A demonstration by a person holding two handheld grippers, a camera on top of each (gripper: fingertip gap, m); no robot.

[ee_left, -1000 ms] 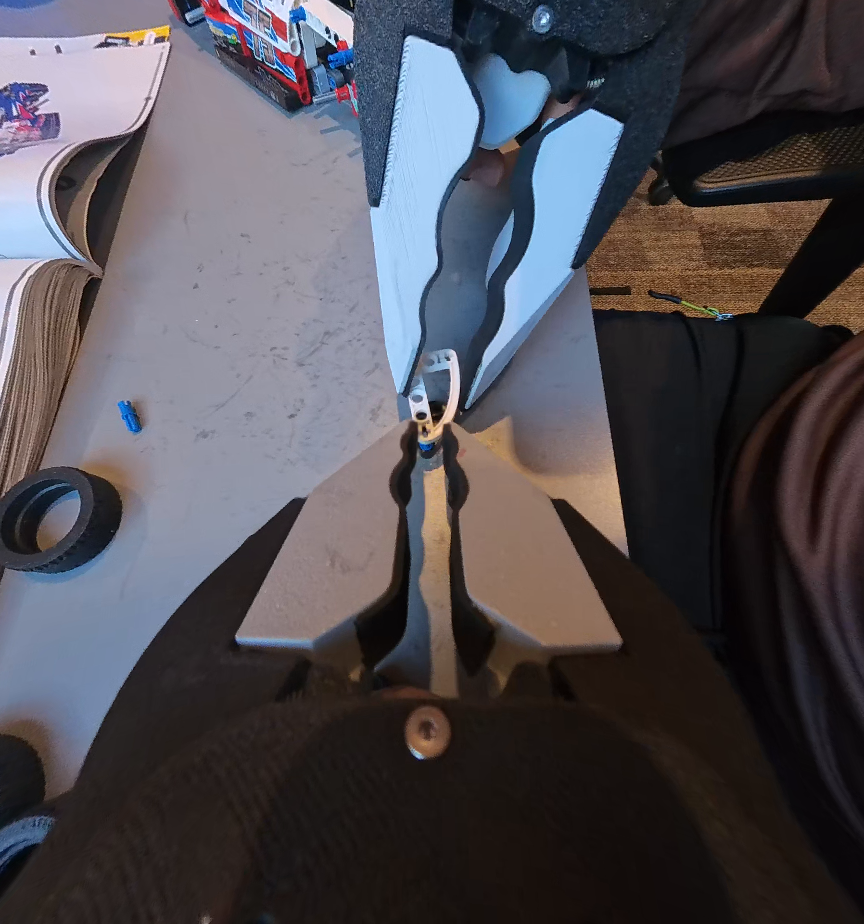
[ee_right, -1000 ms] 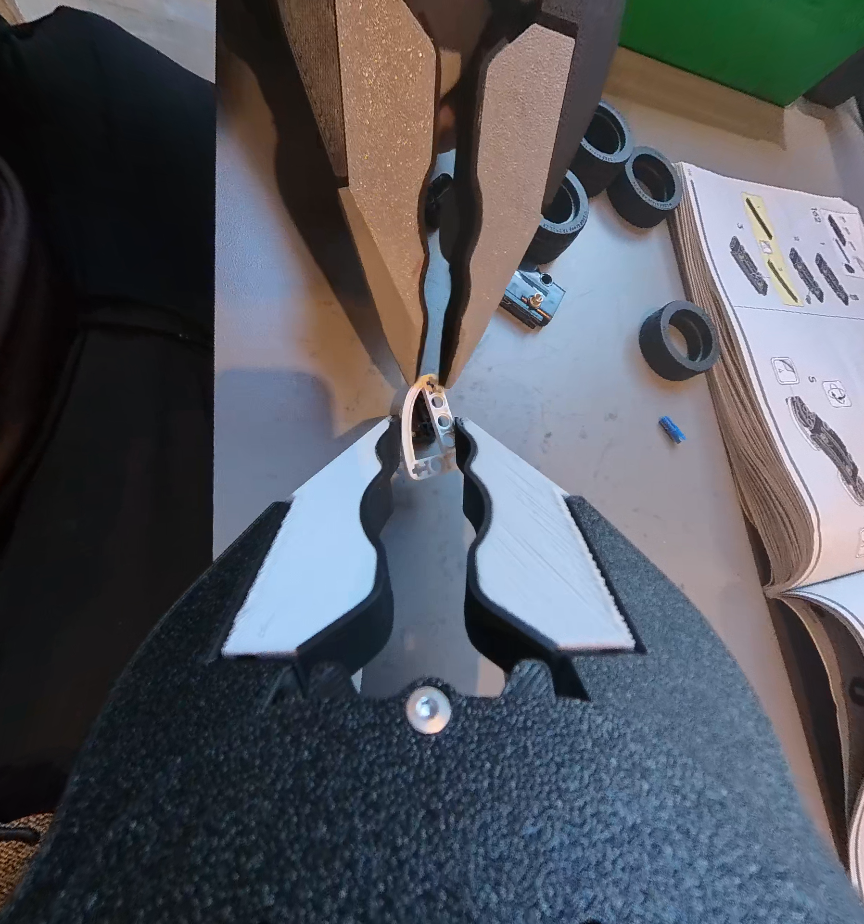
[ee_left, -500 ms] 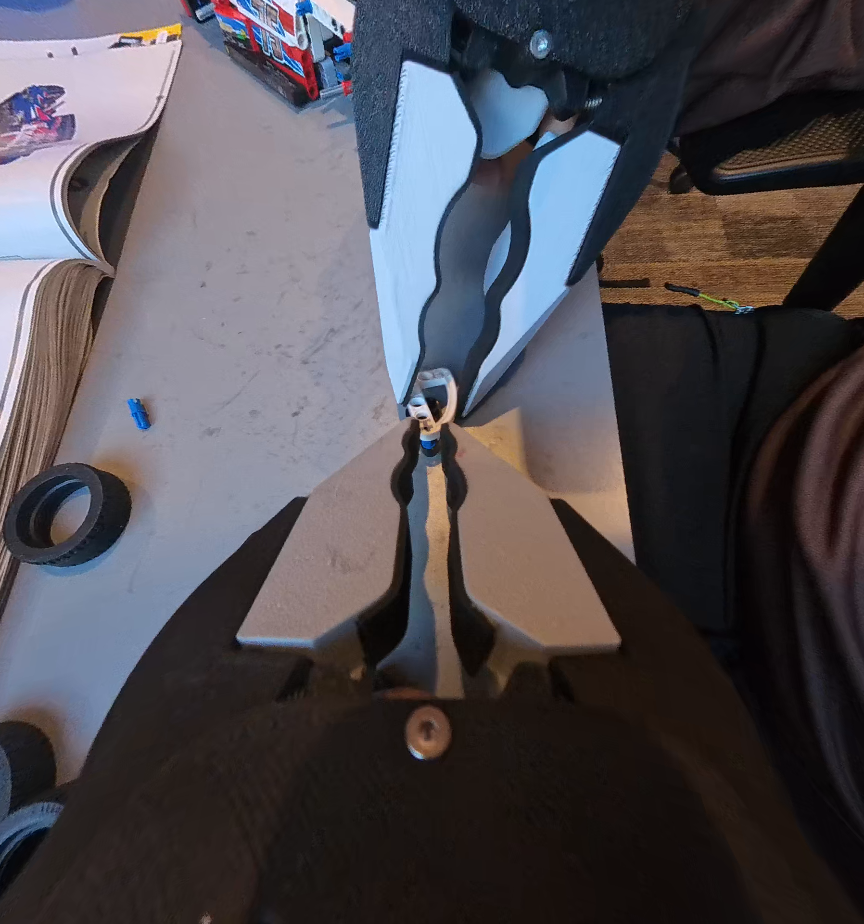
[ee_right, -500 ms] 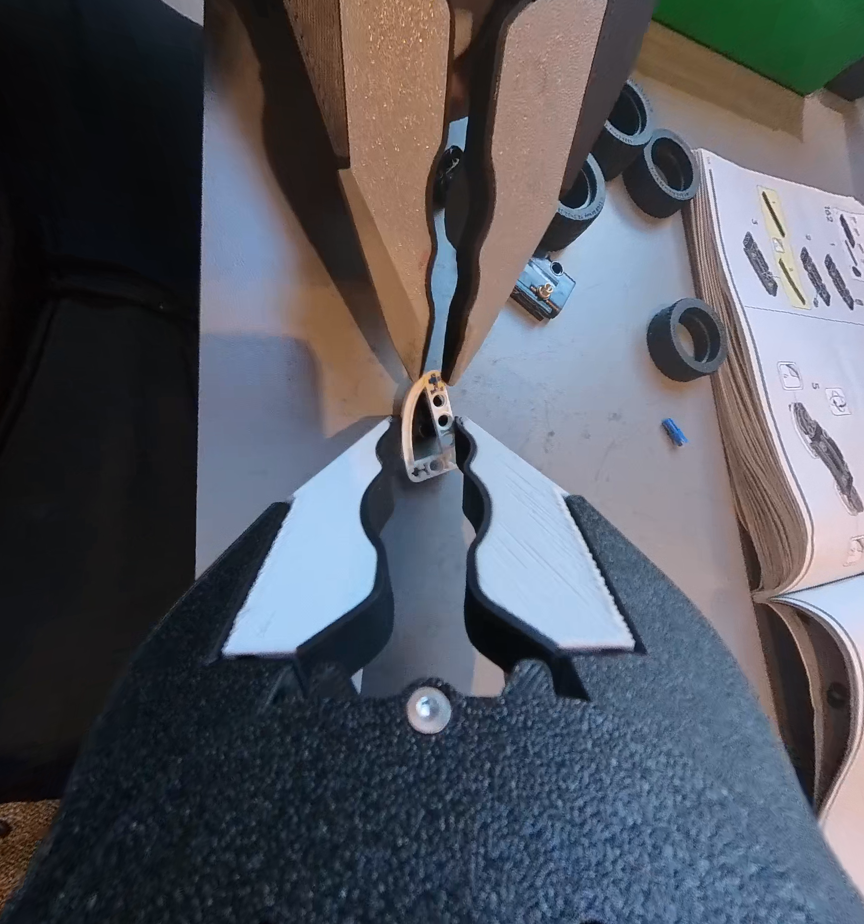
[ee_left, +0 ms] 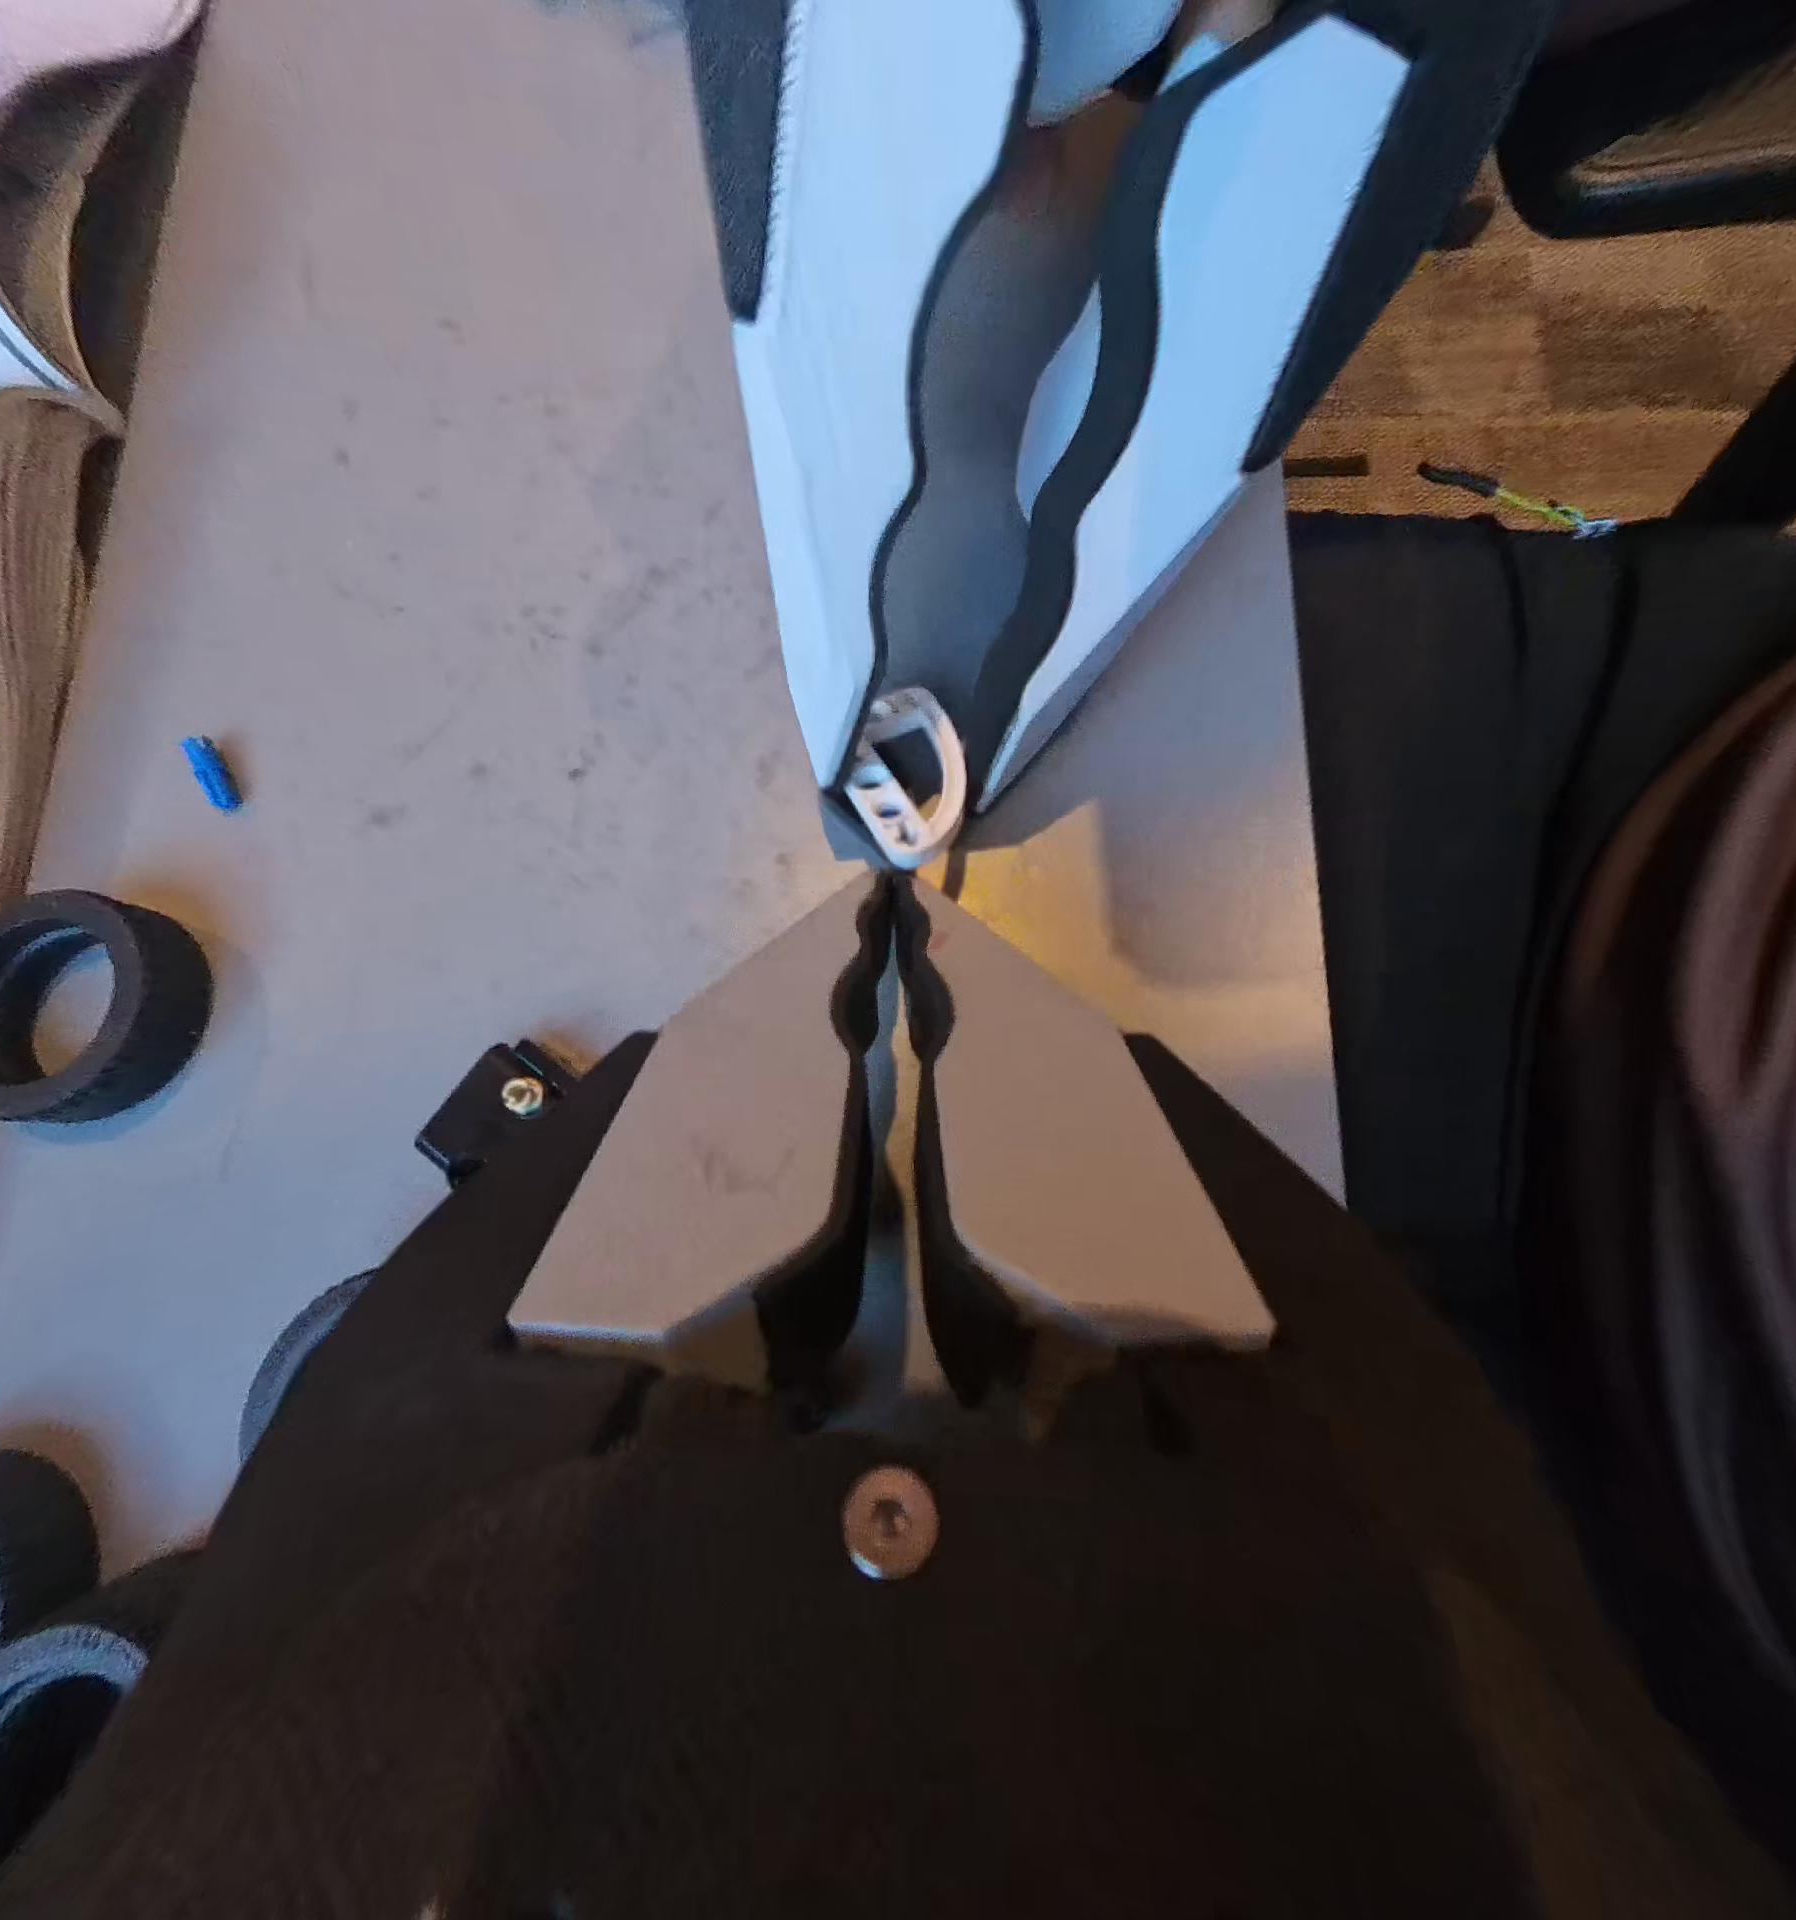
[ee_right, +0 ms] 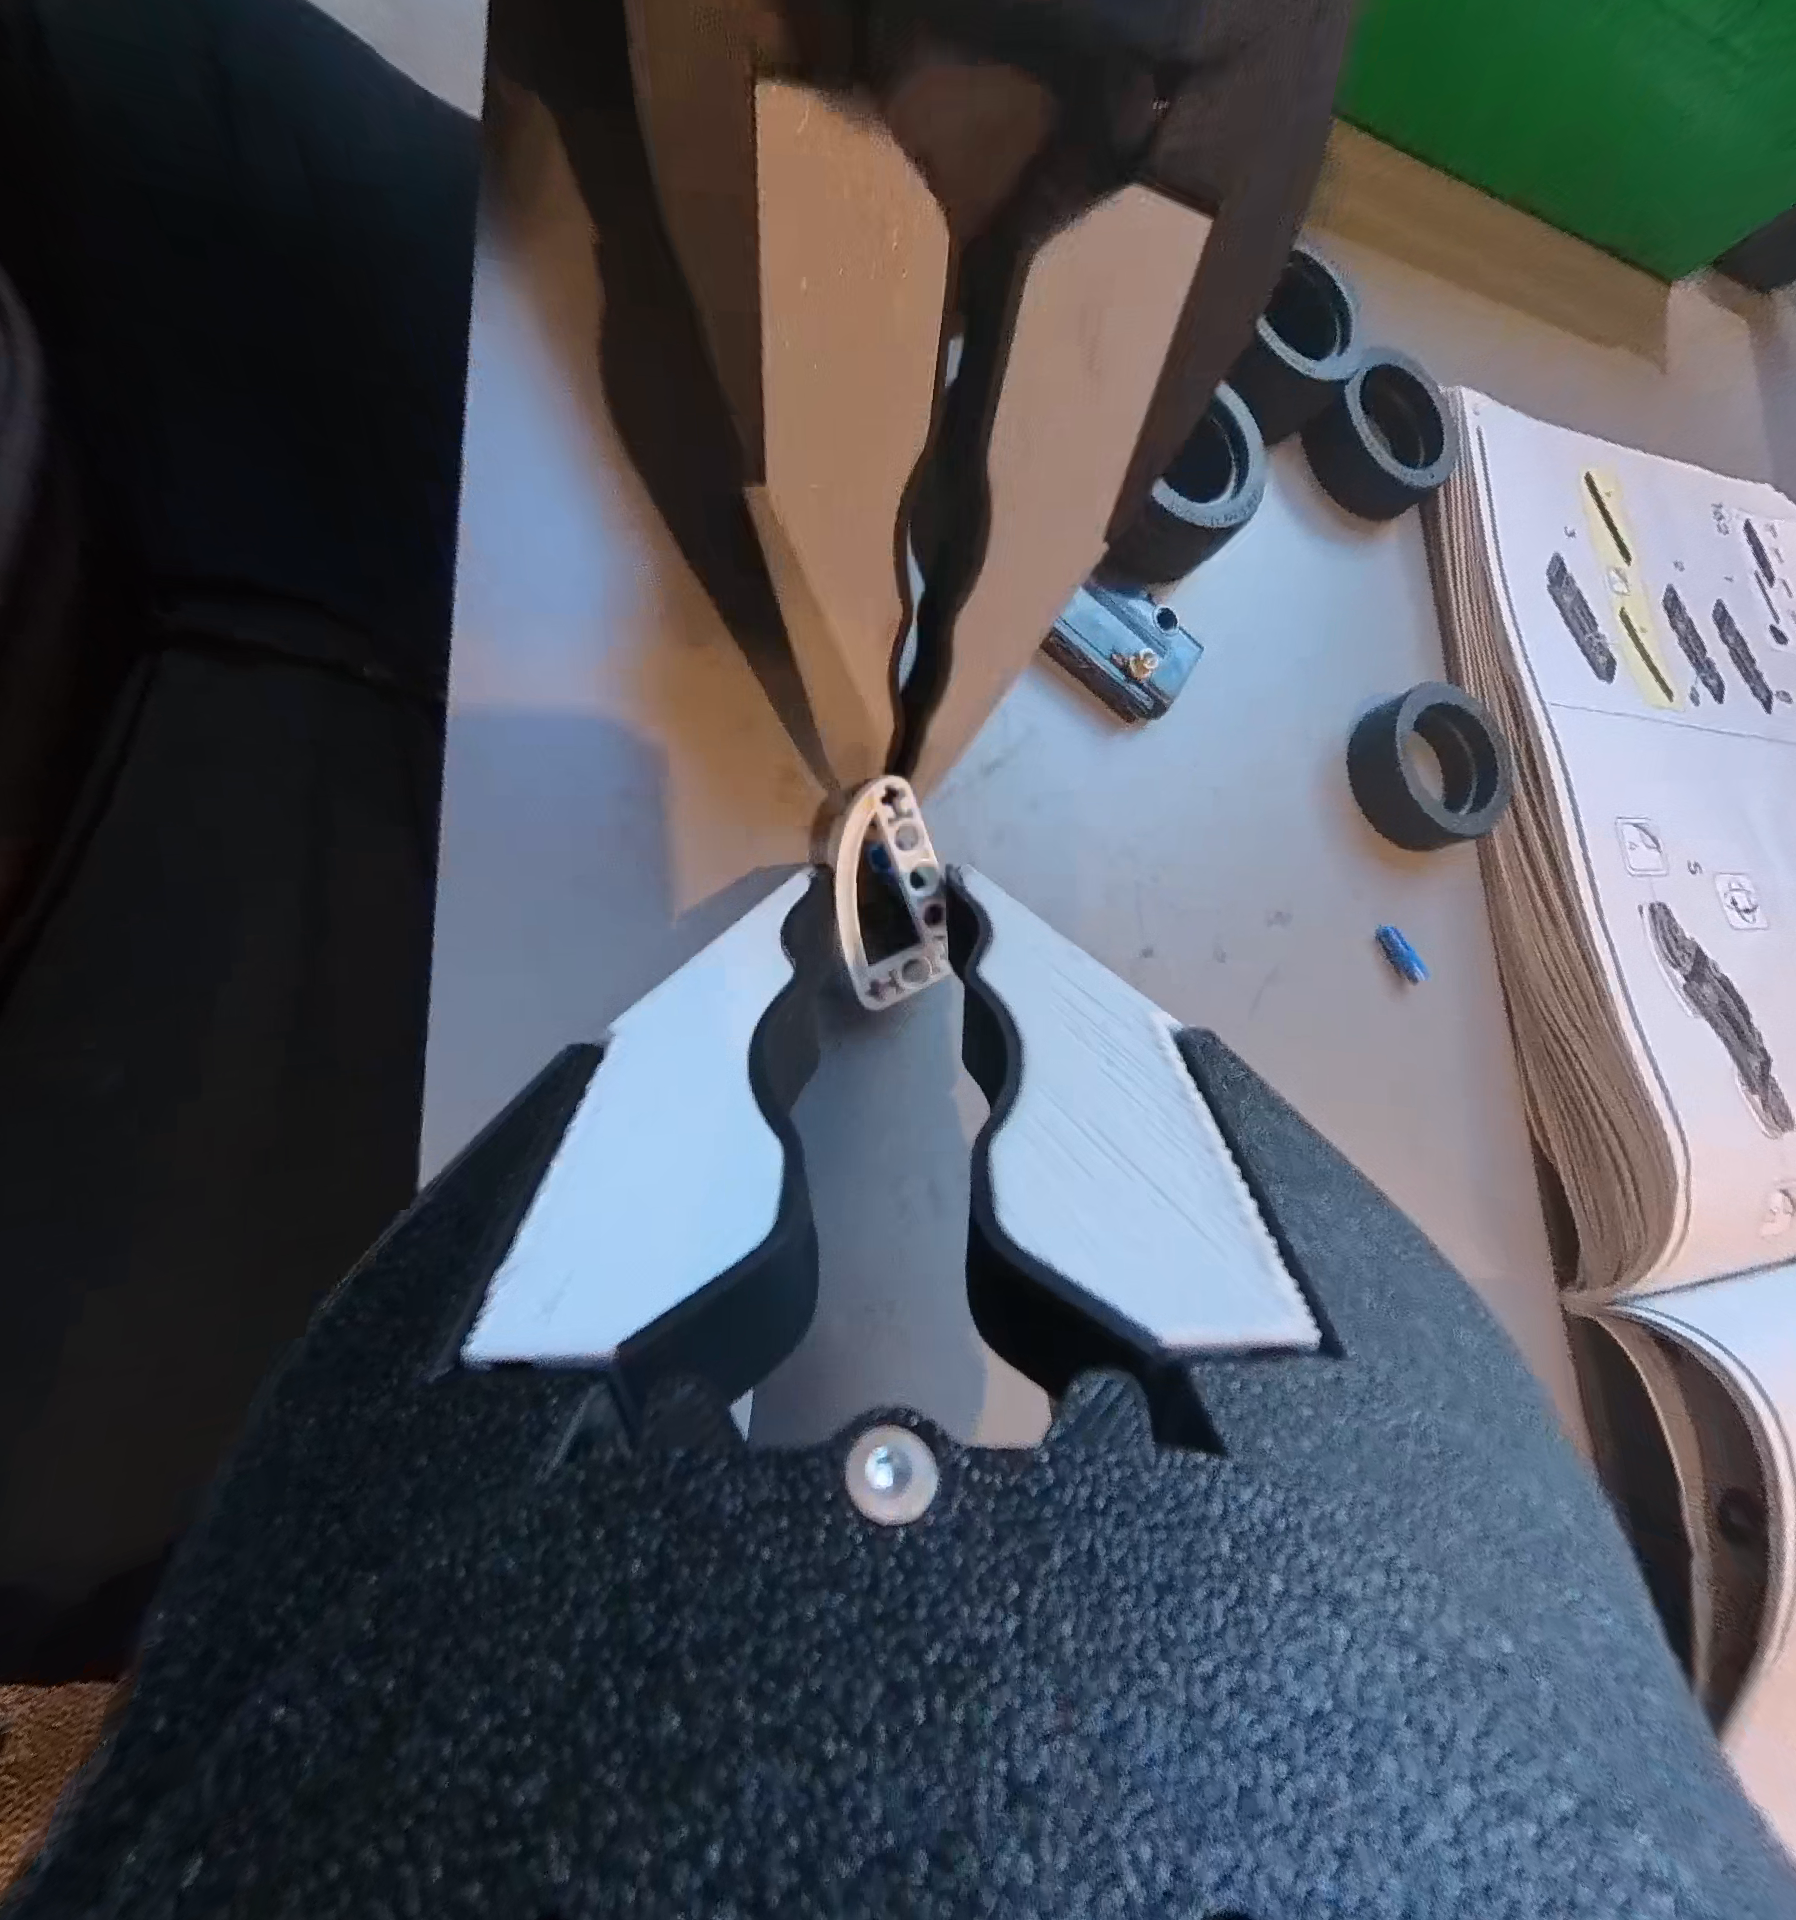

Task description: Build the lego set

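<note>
Both grippers parted: right gripper point(ee_right: 889, 914) fingers grip white curved piece point(ee_right: 894, 899); left gripper point(ee_left: 892, 891) fingers closed, released.

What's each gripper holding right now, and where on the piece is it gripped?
The right gripper clamps the white curved lego panel at its lower end, across its sides. The left gripper is shut at the panel's far tip; nothing visible between its fingertips.

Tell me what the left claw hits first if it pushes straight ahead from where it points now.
The left claw would likely meet the white curved piece first, right off its tips. The right claw holds that piece. Whether they already touch is unclear.
</note>
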